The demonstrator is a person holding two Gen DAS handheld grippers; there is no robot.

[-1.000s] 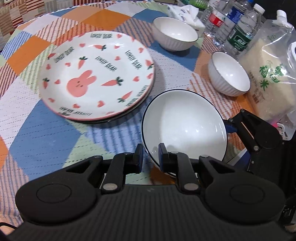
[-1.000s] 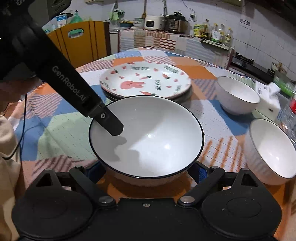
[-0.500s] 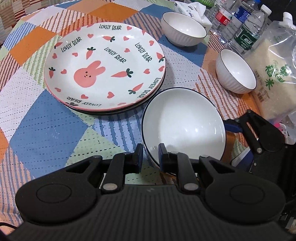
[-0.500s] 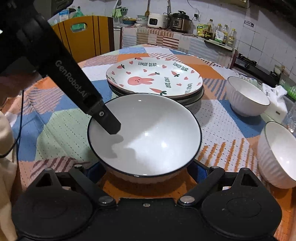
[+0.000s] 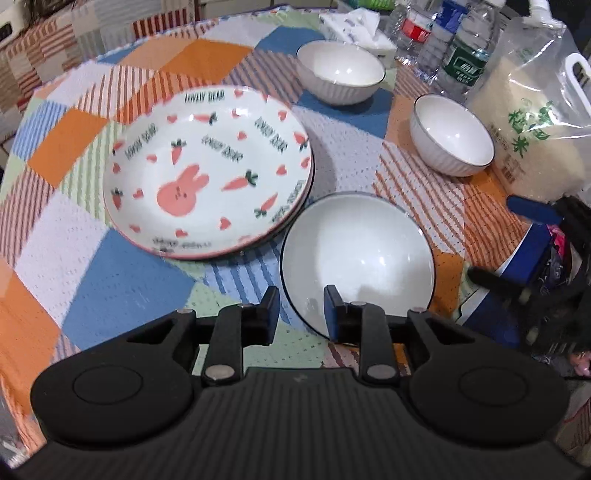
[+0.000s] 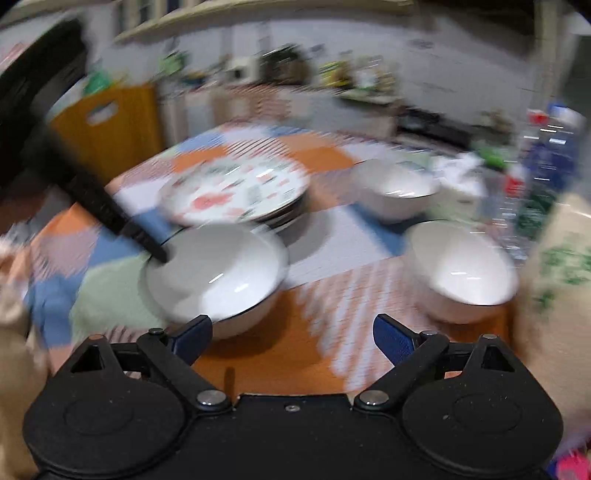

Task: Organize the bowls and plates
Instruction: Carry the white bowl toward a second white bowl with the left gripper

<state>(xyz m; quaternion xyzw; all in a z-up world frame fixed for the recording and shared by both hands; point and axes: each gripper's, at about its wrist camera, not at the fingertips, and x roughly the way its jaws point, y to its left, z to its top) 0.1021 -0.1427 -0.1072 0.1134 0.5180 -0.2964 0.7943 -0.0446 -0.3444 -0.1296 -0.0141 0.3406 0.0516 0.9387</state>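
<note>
Both grippers were found parted: the left gripper (image 5: 300,307) straddled the near rim of the wide white bowl (image 5: 357,260), one finger inside it, while the right gripper (image 6: 291,338) was spread wide with nothing between. The bunny plate (image 5: 208,171) was stacked just beside that bowl, two small bowls (image 5: 453,134) farther off.

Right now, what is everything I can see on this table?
Rabbit plate: one, white with pink rabbit and carrots, atop a plate stack, table centre.
Wide bowl: one, white with dark rim, nearest the grippers.
Small bowls: two, white, ribbed; second farther back.
Water bottles: at least three, clear, far edge.
Rice bag: one, clear with green print, right side.
Tissue pack: one, white, far edge.
Tablecloth: one, patchwork orange, blue, green.
Left gripper: black, open around the wide bowl's rim.
Right gripper: black, blue pads, open.
</note>
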